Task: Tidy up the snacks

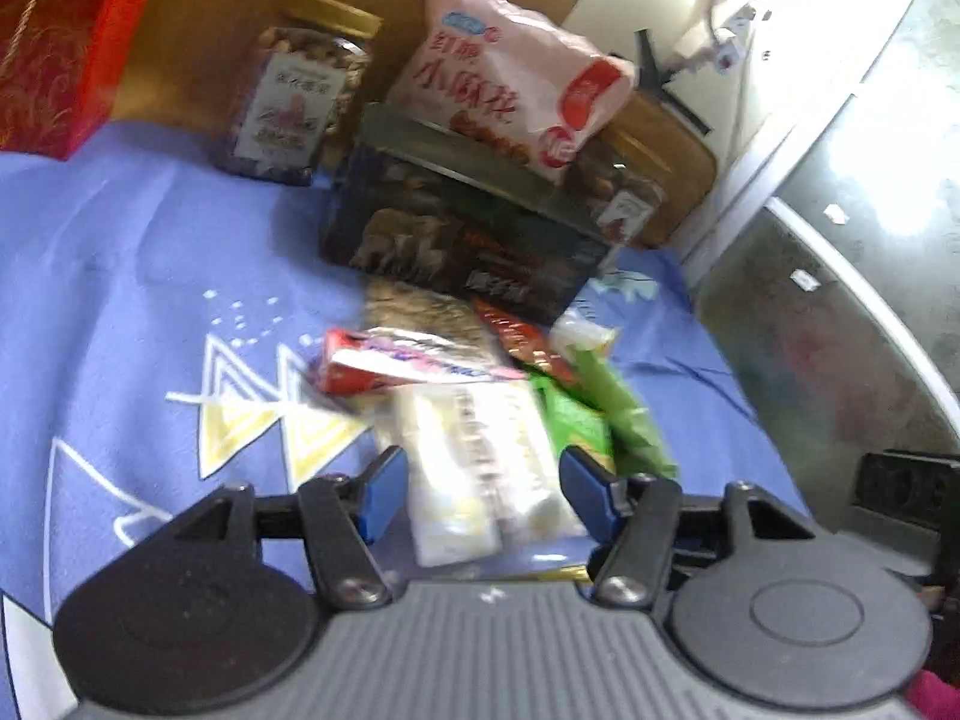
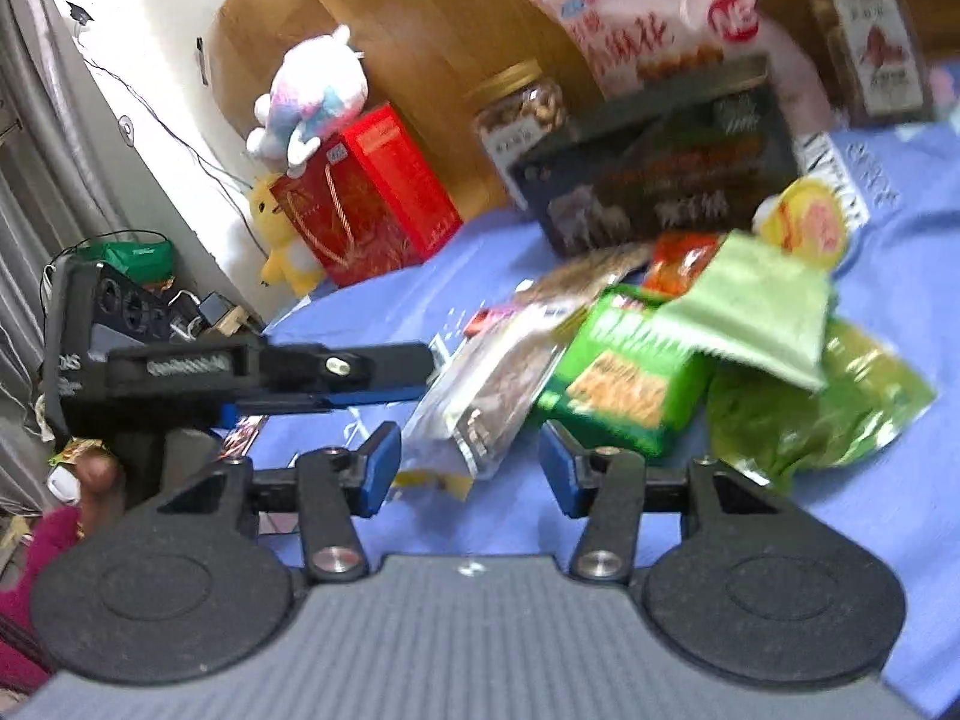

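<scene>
White crinkly snack pack (image 1: 480, 468), light and slippery; best pinched mid-length. Left hand-held gripper (image 1: 480, 489) open around it, right hand-held gripper (image 2: 468, 468) open too.

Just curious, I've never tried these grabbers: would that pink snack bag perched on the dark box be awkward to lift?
Probably light and floppy: the pink snack bag looks puffy and creased. Leaning atop the dark box, it may slide off if nudged.
</scene>
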